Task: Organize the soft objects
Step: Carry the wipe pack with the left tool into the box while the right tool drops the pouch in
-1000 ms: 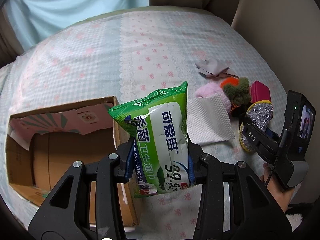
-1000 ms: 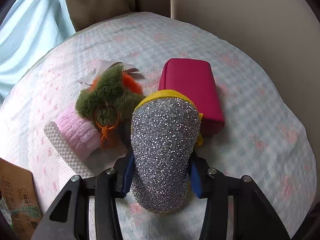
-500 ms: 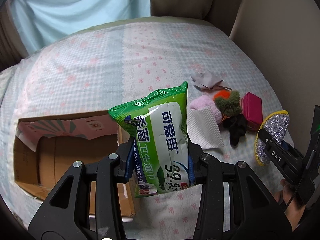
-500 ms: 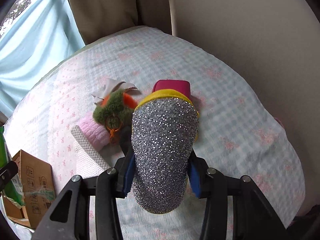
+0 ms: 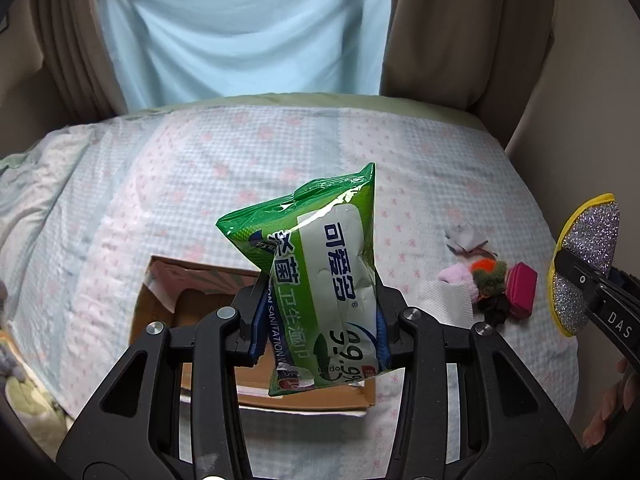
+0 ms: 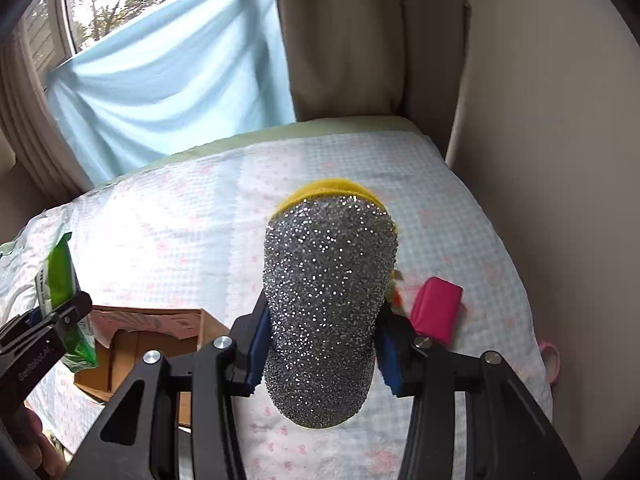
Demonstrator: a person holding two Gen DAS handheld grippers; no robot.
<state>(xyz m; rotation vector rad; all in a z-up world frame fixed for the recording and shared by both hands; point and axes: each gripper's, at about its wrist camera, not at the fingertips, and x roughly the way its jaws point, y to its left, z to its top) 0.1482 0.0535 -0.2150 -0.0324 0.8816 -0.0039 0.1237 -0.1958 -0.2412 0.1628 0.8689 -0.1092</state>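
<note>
My left gripper (image 5: pixel 320 336) is shut on a green and white pack of wet wipes (image 5: pixel 324 280) and holds it high above the open cardboard box (image 5: pixel 160 312) on the bed. My right gripper (image 6: pixel 320 356) is shut on a silver glitter sponge with a yellow back (image 6: pixel 328 304), also raised above the bed. The sponge also shows in the left wrist view (image 5: pixel 584 264), at the right edge. The box also shows in the right wrist view (image 6: pixel 160 332), low on the left.
A small pile lies on the bedspread to the right: a pink knit piece (image 5: pixel 456 276), a green and orange fuzzy toy (image 5: pixel 490 276), a magenta pouch (image 5: pixel 520 290), a white textured cloth (image 5: pixel 444 304). Blue curtain (image 5: pixel 248 28) and wall stand behind the bed.
Both grippers have risen well above the bed with their loads. The pile and box now look smaller and lower. The right gripper has moved left, toward the box.
</note>
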